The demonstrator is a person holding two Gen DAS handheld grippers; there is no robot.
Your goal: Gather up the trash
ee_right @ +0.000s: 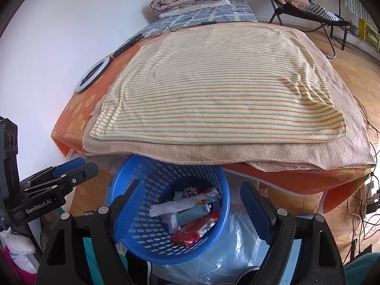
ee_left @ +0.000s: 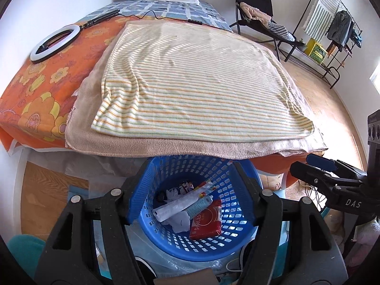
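A blue perforated basket stands on the floor at the foot of the bed; it also shows in the right wrist view. It holds trash: a red packet, a teal tube, a white wrapper and crumpled paper. The same red packet and tube show in the right wrist view. My left gripper is open and empty above the basket. My right gripper is open and empty above it too, and shows at the right of the left wrist view.
A bed with a striped towel over a beige blanket overhangs the basket. A ring light lies on the orange sheet. A folding chair and clothes rack stand on the wooden floor at right. Plastic bags lie under the basket.
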